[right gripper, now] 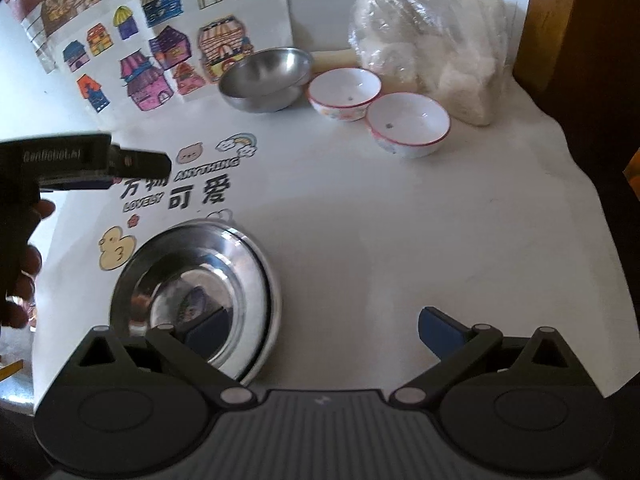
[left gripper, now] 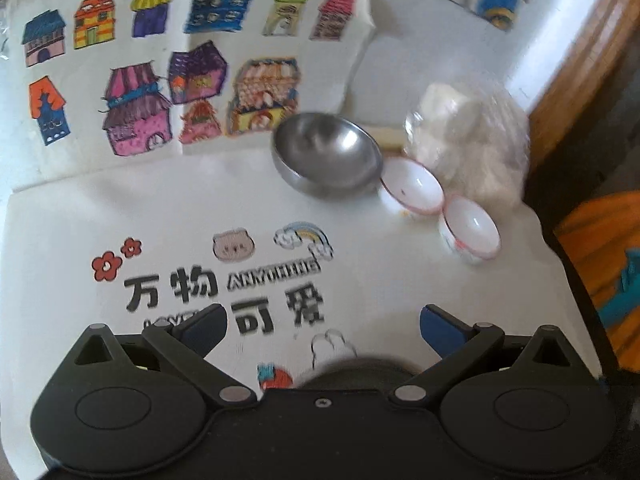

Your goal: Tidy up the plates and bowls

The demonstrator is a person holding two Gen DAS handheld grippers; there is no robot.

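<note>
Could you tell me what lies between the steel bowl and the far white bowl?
The nearer pink-rimmed white bowl sits between the round steel bowl and the far white bowl, clearest in the right wrist view.

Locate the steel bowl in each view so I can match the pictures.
Left wrist view: steel bowl sits right of centre, in the upper half, touching a white bowl on its right.
Right wrist view: steel bowl sits near the top, left of centre.
Shared landmark: the house drawings just left of it.

A white table [right gripper: 400, 240] is carrying a steel plate [right gripper: 192, 292] just ahead of the right jaws' left finger, and, far ahead, a steel bowl [right gripper: 266, 80], two white bowls [right gripper: 344, 92] [right gripper: 408, 124], a plastic bag [right gripper: 432, 48] and house drawings [right gripper: 168, 40].
</note>
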